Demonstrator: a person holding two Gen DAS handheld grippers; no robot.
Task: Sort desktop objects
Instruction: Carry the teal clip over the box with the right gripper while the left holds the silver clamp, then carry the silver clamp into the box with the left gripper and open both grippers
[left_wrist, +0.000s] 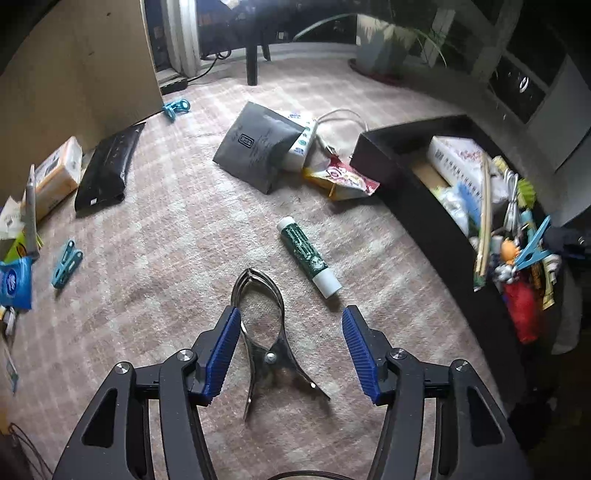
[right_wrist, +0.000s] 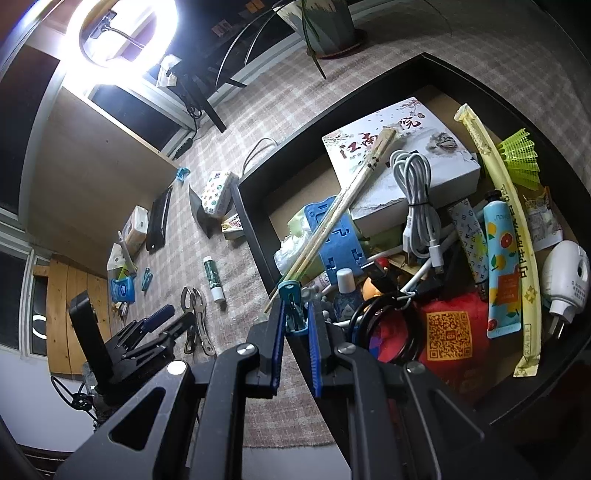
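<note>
While the left tool (left_wrist: 291, 325) straddles the metal clip (left_wrist: 264, 332), carpet lies bare rightward

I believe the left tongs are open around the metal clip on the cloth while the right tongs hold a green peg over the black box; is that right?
Not quite: the peg in the right tongs is blue, as the right wrist view shows. The left tongs are indeed open around the metal clip, and the peg is over the black box.
</note>
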